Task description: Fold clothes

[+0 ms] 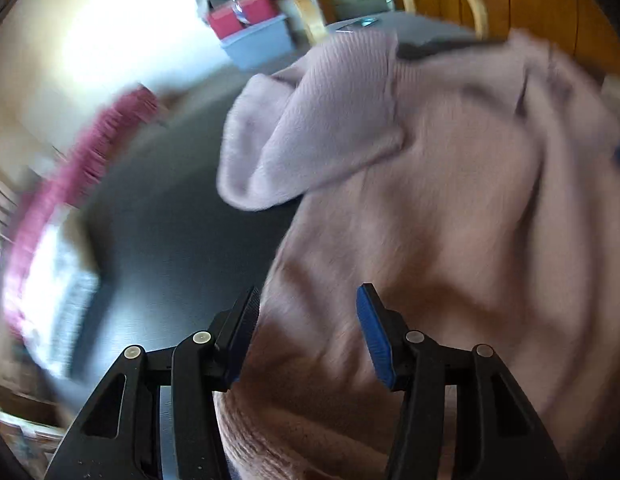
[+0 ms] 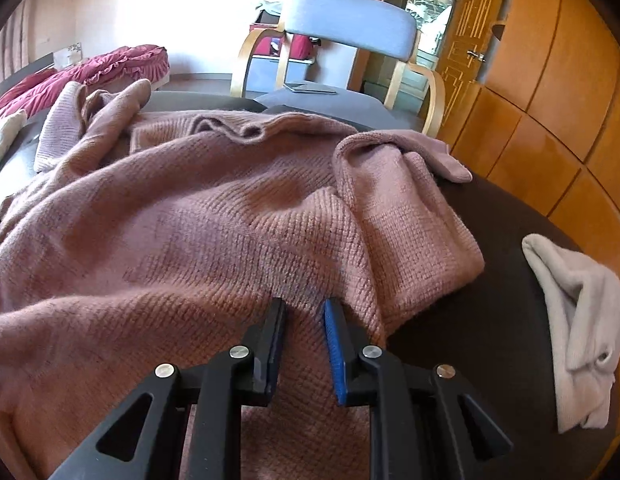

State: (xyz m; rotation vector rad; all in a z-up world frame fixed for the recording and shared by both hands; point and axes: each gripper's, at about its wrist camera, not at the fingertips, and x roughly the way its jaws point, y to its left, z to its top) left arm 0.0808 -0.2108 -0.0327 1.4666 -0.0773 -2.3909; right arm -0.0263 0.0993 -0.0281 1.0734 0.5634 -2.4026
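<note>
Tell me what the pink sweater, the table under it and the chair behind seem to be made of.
Pink sweater: chunky knit, likely wool or acrylic; visible ribbed stitches, fuzzy matte surface.
Table: dark, smooth, faintly glossy top, perhaps lacquered wood or laminate.
Chair: pale bent-wood arms, grey-blue backrest that looks like fabric upholstery.

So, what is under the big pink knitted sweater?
The pink knitted sweater lies on a dark tabletop, which shows at its right edge. Whether anything else lies beneath cannot be seen; the knit covers it.
</note>
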